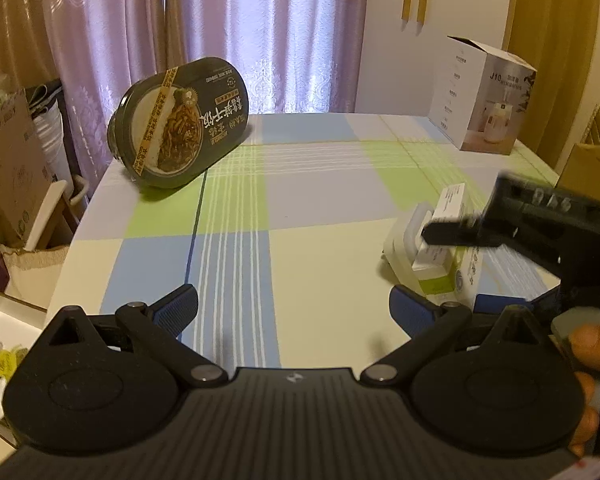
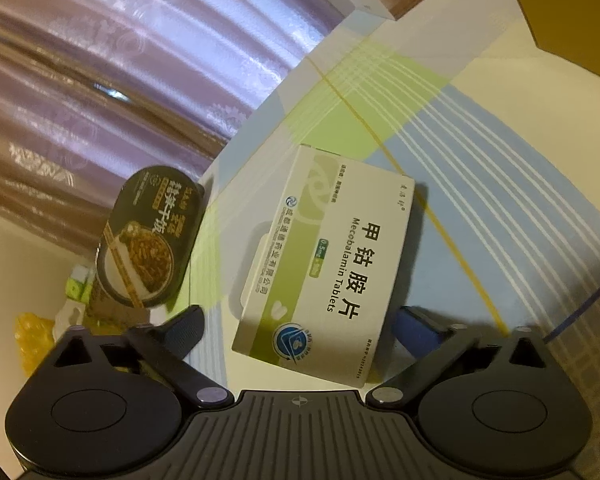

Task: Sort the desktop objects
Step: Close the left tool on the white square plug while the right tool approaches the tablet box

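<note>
Left wrist view: the left gripper (image 1: pixel 293 312) has its jaws spread wide, nothing between the blue pads, only the checked cloth of the bench (image 1: pixel 320 208) under them. Off to its right, the right gripper (image 1: pixel 460 234) comes in from the side, blurred, its black fingers right at a small cluster of white packets. I cannot tell from this side whether they touch. A hand (image 1: pixel 588 352) shows at the lower right edge, behind the gripper body.

From the right wrist camera, that gripper's jaws stand wide apart too, and the tablet box (image 2: pixel 332 264), white and green, printed "Mecobalamin Tablets", lies flat on the bench between and just ahead of them. Neither pad is clearly pressing its sides. A white plastic piece (image 2: pixel 256 264) peeks out from under the box's left edge.

Further out, a dark oval meal tub (image 1: pixel 178 124) stands tilted on its edge near the bench's far left corner, its printed lid facing the room. At the far right corner stands an upright white carton (image 1: pixel 480 96) with its top flap open. Purple curtains (image 1: pixel 220 28) hang behind the bench.
</note>
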